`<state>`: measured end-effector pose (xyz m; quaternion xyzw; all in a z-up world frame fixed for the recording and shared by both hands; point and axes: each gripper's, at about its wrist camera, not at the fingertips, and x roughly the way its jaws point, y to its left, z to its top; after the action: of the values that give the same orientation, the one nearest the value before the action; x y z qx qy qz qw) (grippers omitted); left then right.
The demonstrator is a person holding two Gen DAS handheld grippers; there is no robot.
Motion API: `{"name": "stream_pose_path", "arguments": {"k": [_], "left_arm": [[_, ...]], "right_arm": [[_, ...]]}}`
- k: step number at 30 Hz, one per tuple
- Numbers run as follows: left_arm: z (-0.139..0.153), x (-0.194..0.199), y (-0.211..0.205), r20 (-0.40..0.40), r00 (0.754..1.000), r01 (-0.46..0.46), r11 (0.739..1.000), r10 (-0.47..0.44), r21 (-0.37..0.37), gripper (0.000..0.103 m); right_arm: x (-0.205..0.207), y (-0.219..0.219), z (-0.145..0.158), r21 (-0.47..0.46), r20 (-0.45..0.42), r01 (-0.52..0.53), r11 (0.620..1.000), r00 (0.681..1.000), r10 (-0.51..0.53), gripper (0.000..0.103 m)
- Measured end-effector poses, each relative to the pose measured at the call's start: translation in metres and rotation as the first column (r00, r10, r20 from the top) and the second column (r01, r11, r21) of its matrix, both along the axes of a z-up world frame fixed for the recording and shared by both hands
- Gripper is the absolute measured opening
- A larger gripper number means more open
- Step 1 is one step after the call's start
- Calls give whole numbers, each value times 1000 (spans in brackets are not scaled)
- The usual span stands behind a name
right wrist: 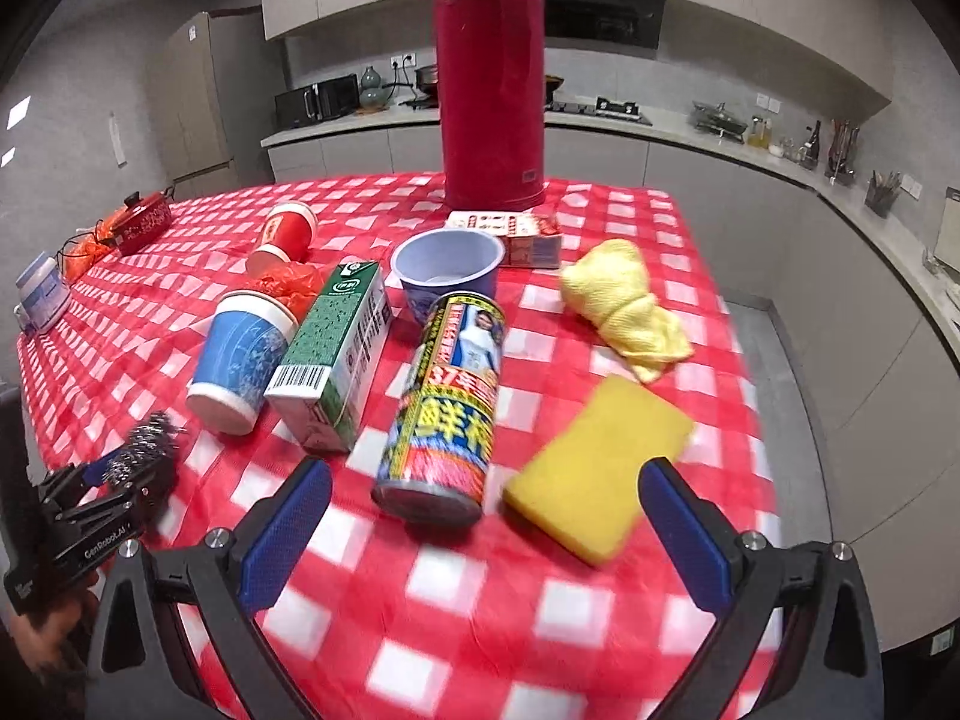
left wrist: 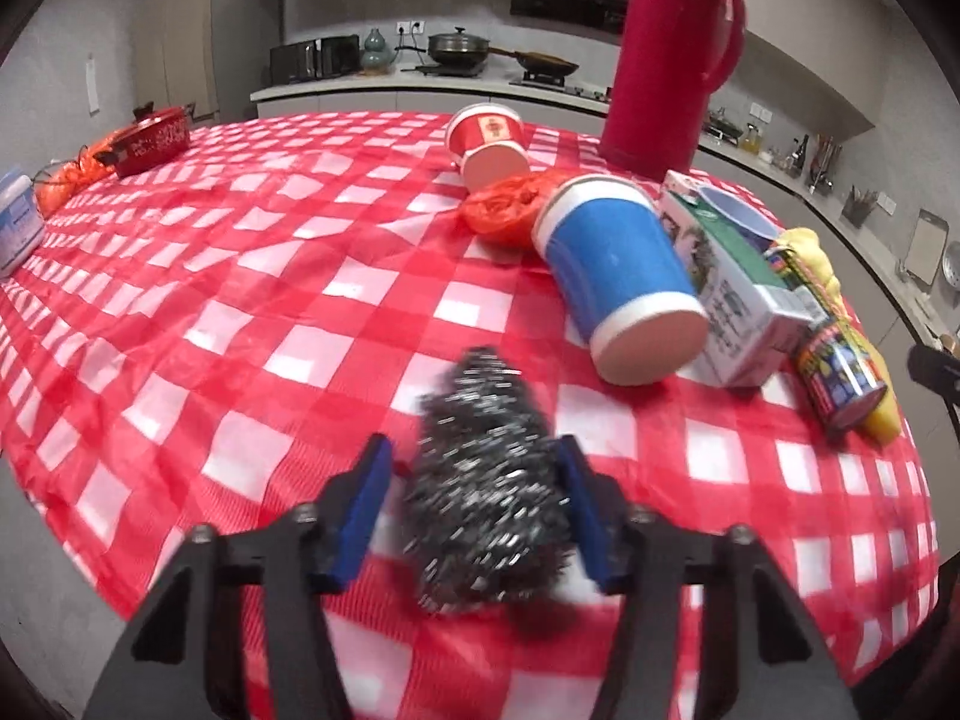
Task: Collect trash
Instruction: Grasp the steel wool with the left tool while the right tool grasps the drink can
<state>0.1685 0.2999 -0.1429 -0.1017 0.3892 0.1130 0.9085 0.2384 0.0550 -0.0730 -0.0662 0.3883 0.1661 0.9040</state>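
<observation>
Left claw (left wrist: 473, 450) straddles a steel scourer (left wrist: 489, 480) close to the near edge of the table (left wrist: 210, 276). Its right pad lies against the wire and its left pad seems a sliver clear, so I cannot tell whether it is truly clenched. The right claw (right wrist: 486, 474) is spread wide and holds nothing. It hangs over the same near edge, towards the right corner.

Biggest on the checked cloth is a red flask (right wrist: 489, 78), upright at the far edge. In front of it is the litter. The tall printed can (right wrist: 447, 396) lies on its side with its long axis running from the near edge towards the flask. Its base faces the right claw, a little left of the midline between the pads. The pads therefore stand across the can's width, and I judge the right hand much the nearer to it. A green milk carton (right wrist: 336, 354) lies just left of the can on a similar line, and the tipped blue cup (right wrist: 240, 354) is beside that. The yellow sponge (right wrist: 600, 468) lies just right of the can, near the right pad, with a yellow cloth (right wrist: 624, 306) further back.

As for writing, the can shows a large "37" and Chinese characters too blurred to read. The carton end carries a barcode. The left claw's body reads "GenRobot.AI".
</observation>
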Motion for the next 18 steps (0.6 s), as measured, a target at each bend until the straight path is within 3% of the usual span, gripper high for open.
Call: {"name": "stream_pose_path", "arguments": {"k": [7,15,17,18], "left_arm": [[1,29,18,0,1000,-20,1000,20,6,44],[3,33,16,-29,1000,13,1000,-13,9,44],[3,35,19,-29,999,15,1000,-15,0,42],[4,35,18,-24,1000,16,1000,-16,5,41]], "right_arm": [[44,28,-25,-37,-44,-2,999,999,0,90],[77,35,-48,-37,-120,11,999,993,-15,79],[79,36,-52,-1,-149,-7,1000,989,7,56],[79,36,-53,-2,-155,1,1000,988,-2,55]]}}
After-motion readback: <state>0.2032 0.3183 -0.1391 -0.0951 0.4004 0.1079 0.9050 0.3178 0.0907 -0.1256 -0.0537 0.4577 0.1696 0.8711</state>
